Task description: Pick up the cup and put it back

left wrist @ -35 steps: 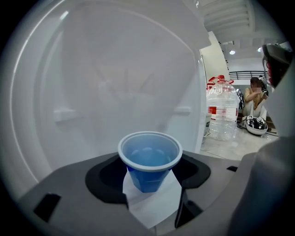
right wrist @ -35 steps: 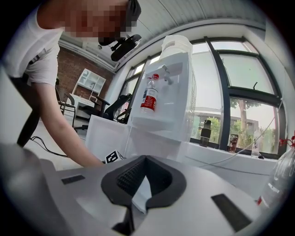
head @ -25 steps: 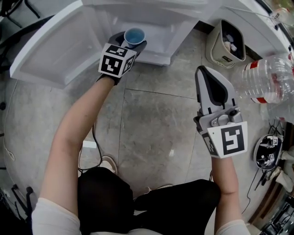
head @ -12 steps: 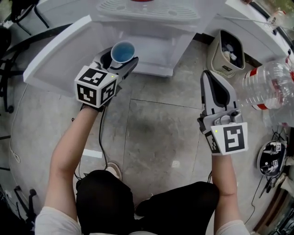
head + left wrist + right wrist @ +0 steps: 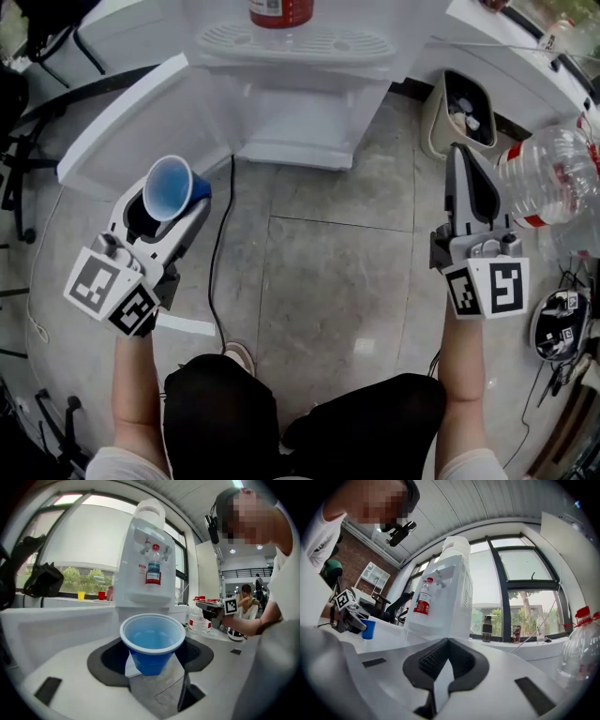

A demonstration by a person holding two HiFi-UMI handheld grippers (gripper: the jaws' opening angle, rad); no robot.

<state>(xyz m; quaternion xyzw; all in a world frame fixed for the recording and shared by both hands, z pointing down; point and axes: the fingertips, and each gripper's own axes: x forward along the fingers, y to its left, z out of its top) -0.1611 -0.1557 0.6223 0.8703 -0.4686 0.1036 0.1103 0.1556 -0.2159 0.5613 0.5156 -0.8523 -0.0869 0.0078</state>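
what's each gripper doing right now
left gripper: closed on the cup
right gripper: closed, holding nothing

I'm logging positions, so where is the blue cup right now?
Head view, left side: the blue cup is held in the left gripper, above the floor, down-left of the white water dispenser.

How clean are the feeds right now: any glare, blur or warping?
Head view: sharp, evenly lit, a faint sheen on the floor. Left gripper view: fisheye bending, dark corners, blue cup crisp, window behind bright. Right gripper view: same warping, bright windows, near jaws slightly soft.
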